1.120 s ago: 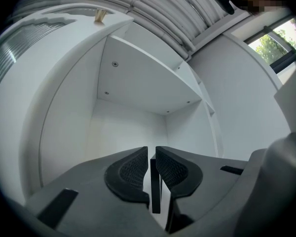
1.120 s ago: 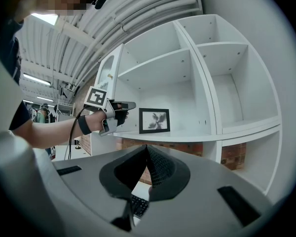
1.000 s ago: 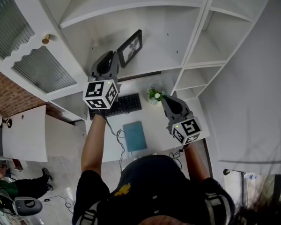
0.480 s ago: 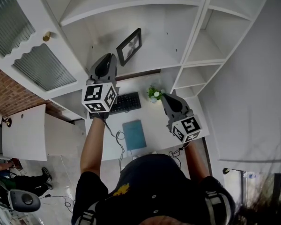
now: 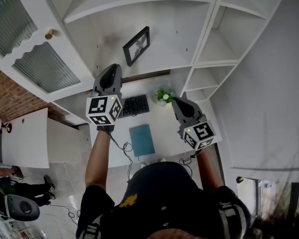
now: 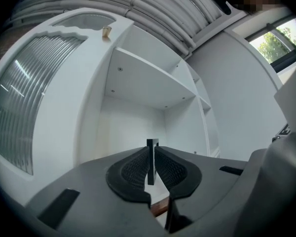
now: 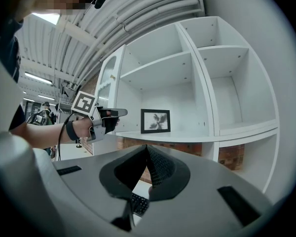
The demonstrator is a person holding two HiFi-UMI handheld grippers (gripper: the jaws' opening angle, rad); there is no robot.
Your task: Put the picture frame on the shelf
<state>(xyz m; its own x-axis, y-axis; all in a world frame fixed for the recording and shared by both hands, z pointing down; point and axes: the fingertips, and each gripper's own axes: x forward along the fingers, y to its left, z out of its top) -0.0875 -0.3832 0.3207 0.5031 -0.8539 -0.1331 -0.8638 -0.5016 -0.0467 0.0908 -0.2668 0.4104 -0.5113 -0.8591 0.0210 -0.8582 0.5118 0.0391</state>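
Black-rimmed and probably glazed, the picture frame (image 5: pixel 136 46) looks light, stiff, breakable; it stands upright on the shelf (image 5: pixel 164 63), far left, best pinched by its side rim. Left gripper (image 5: pixel 111 69) hangs nearer, jaws just been closing to an empty slit; right gripper (image 5: pixel 175 101) pinched together, empty

Office: desk (image 5: pixel 165 132) w/ keyboard (image 5: pixel 135 105), white shelf unit (image 5: pixel 199 34), swivel chair (image 5: pixel 21 209).

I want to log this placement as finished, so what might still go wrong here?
The picture frame stands free and near upright on the shelf; a knock might topple it toward the keyboard below. The left gripper, its jaws just closing with nothing gripped between them, sits close in front of that shelf, so a careless swing may clip the frame.
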